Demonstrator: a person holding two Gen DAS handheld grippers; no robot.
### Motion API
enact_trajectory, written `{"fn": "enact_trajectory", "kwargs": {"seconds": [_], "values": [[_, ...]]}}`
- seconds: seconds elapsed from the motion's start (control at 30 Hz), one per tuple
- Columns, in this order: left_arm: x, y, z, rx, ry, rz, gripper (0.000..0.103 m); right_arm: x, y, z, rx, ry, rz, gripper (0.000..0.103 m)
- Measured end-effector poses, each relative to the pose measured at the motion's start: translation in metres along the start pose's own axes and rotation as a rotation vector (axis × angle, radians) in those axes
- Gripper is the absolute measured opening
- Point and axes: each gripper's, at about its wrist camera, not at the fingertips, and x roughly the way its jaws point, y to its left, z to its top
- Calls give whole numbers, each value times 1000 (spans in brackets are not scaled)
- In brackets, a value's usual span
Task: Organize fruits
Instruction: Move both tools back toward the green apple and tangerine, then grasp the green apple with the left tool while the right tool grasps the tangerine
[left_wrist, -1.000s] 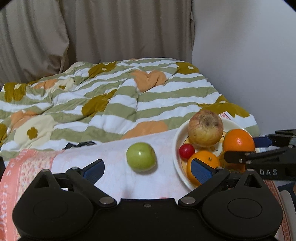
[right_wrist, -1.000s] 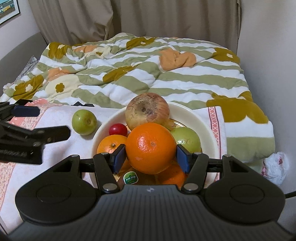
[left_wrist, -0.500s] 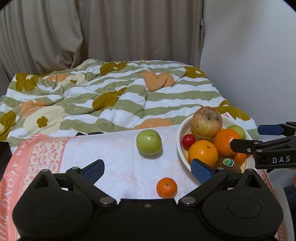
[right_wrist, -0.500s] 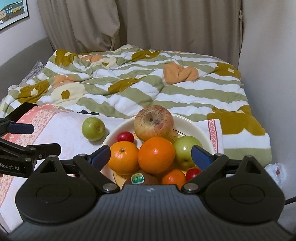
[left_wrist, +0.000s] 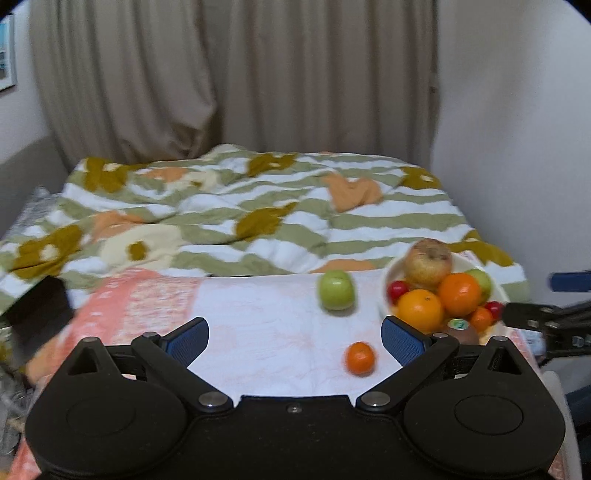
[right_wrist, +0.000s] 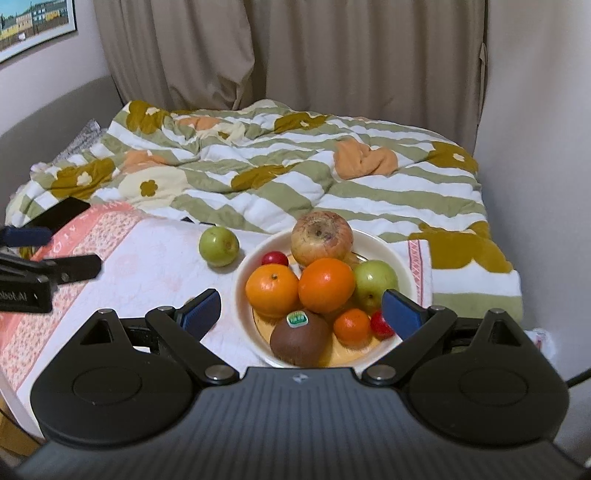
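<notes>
A cream plate (right_wrist: 391, 254) (left_wrist: 496, 286) holds a piled heap: a blotchy apple (right_wrist: 320, 238), two oranges (right_wrist: 326, 284), a green apple (right_wrist: 375, 281), a kiwi (right_wrist: 300, 338), a small mandarin and red cherry tomatoes. Left of the plate on the white cloth lie a loose green apple (left_wrist: 336, 289) (right_wrist: 218, 245) and a small mandarin (left_wrist: 360, 357). My right gripper (right_wrist: 303, 314) stands open above the plate's near side, holding nothing. My left gripper (left_wrist: 293, 338) is open too, hanging over the cloth with nothing between its fingers.
The white and pink patterned cloth (left_wrist: 240, 317) covers a low table in front of a bed with a striped flowery quilt (right_wrist: 295, 166). A dark flat object (right_wrist: 59, 216) lies at the cloth's far left. Beige curtains and a white wall stand behind and right.
My right gripper let go of an orange onto the plate's heap and opened wide. Both grippers pulled back and rose, so the plate looks smaller and the small mandarin came into view.
</notes>
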Motion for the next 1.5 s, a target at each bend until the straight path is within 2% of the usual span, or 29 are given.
{"fn": "enact_trajectory", "kwargs": {"seconds": [0.23,0.33,0.5,0.6,0.73,0.93,1.07,1.17,1.37,1.5], "values": [[-22,32,12,36,-40,48,102,-22,18,-6,36,14,19,103],[-15,51,21,49,-41,28,103,-23,31,-7,54,20,10,103],[13,80,39,84,-4,-54,103,-14,59,-8,95,38,-18,103],[35,88,48,128,27,-132,103,-1,75,-6,142,56,-55,103],[71,88,58,196,59,-231,103,19,93,-4,198,75,-105,103],[130,79,67,236,134,-389,103,52,112,-8,280,98,-201,103],[166,69,68,203,205,-474,102,71,122,-15,289,125,-249,103],[190,61,65,153,269,-524,101,84,126,-20,293,151,-245,103],[220,41,57,79,336,-567,91,107,141,-26,266,166,-212,103],[232,29,54,48,358,-588,82,121,146,-28,222,173,-197,96]]}}
